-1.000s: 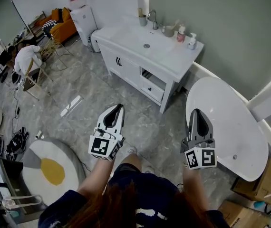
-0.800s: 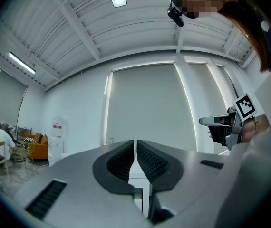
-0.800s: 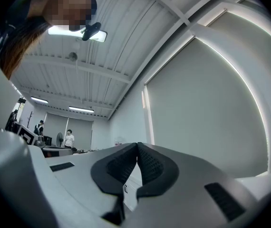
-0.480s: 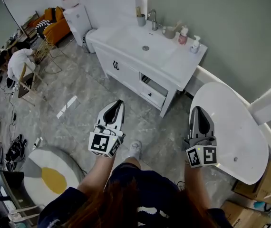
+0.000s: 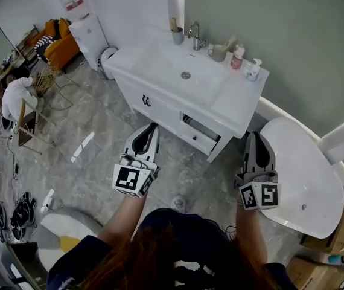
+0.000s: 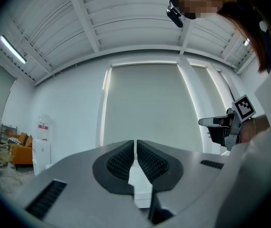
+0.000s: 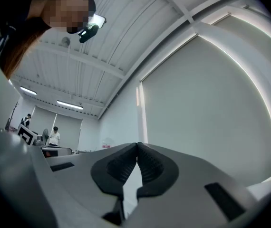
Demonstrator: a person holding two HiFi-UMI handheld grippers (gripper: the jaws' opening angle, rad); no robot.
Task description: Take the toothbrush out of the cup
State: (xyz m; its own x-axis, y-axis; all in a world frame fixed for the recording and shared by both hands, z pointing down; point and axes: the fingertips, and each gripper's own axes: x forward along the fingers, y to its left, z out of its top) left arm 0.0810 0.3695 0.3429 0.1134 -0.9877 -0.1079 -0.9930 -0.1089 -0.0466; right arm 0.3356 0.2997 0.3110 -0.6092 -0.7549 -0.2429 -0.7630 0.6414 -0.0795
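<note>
Vanity (image 5: 178,86) nearer; cup (image 5: 177,38) in head view only.

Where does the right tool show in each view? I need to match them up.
Head view: right tool at lower right, pointing up the picture.
Left gripper view: right tool at right edge, mid-height, pointing left.
Right gripper view: right tool at bottom centre, jaws together, nothing between them.
Shared landmark: the grey wall panel, top in head view, central in left gripper view, right half of right gripper view.
</note>
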